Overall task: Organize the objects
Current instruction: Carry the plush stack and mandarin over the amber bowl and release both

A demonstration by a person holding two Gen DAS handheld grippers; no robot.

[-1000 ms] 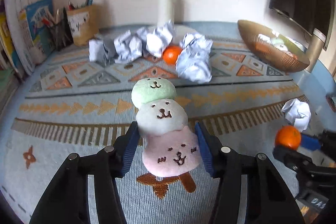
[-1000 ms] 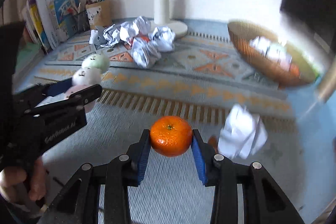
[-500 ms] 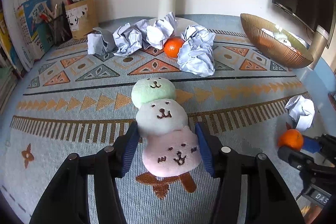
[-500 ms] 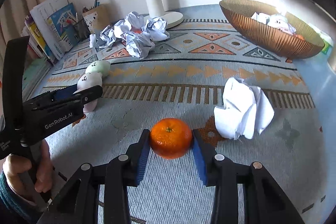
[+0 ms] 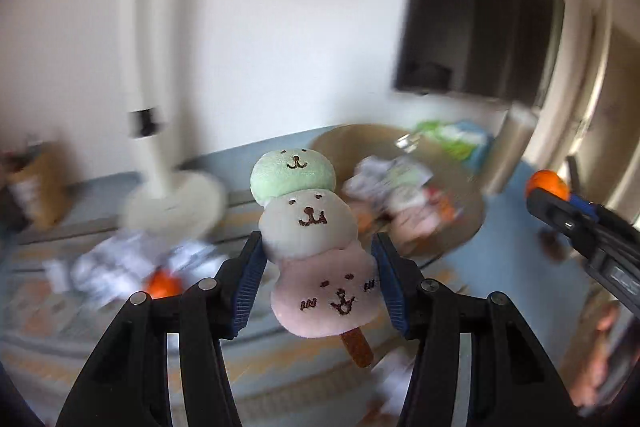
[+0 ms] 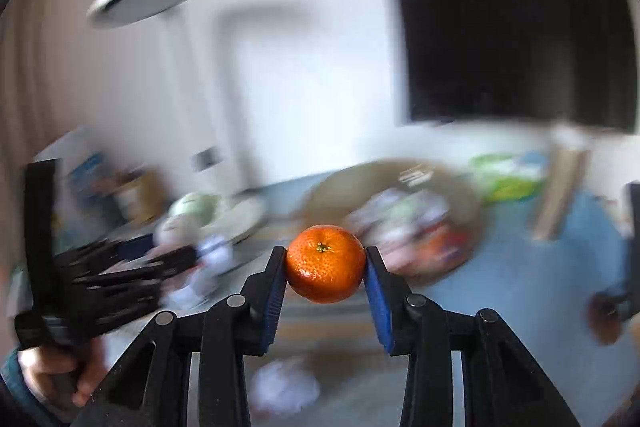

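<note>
Blurred rug dropped away as both tools lifted plush [image 5: 312, 247] and tangerine [image 6: 325, 263].

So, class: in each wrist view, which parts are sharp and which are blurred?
Left wrist view: the plush dango toy and left gripper are sharp; bowl, lamp and rug smear with motion blur. Right wrist view: the tangerine and right gripper are crisp; everything behind streaks.

Left gripper [image 5: 316, 275] clamped, right gripper [image 6: 325, 277] clamped, both raised
</note>
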